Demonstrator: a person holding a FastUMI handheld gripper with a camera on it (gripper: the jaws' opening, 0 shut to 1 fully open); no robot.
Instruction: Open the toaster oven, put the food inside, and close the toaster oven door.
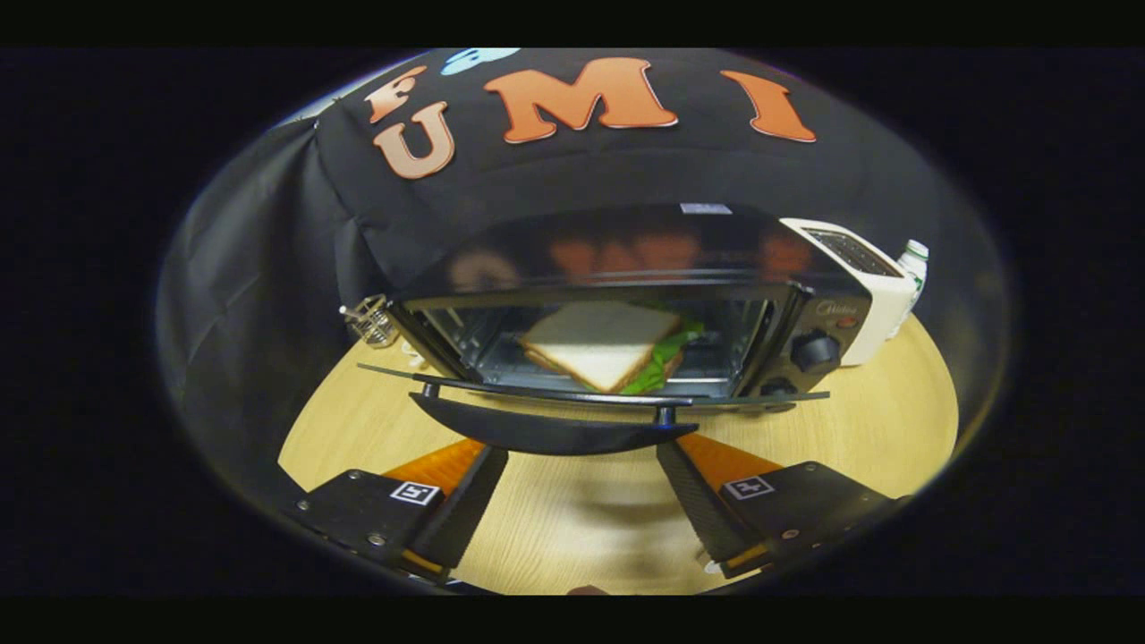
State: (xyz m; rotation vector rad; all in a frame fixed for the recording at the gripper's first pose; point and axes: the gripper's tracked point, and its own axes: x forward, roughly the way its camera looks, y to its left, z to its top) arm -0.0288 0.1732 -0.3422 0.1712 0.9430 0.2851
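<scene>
**Desk:** What can't you make out?

**Me:** The toaster oven (626,295) has its back and underside hidden, and its glossy top only gives reflections. My gripper (581,456) has its fingertips tucked under the door handle (550,431), so I can't see the tips themselves. The white toaster (863,282) and a bottle (912,264) on the far right are partly cut off behind the oven.

**Desk:** Gripper state?

**Me:** Spread wide, gripping nothing; one finger sits under each end of the handle.

**Desk:** And the food?

**Me:** The sandwich (595,344) lies flat inside the oven on the rack, lettuce showing on its right side. It's a triangle, with one corner pointing near, toward me.

**Desk:** The door?

**Me:** The door (590,394) hangs down near level, its long edge running left to right above the wooden table (859,429), with the handle nearest me.
</scene>
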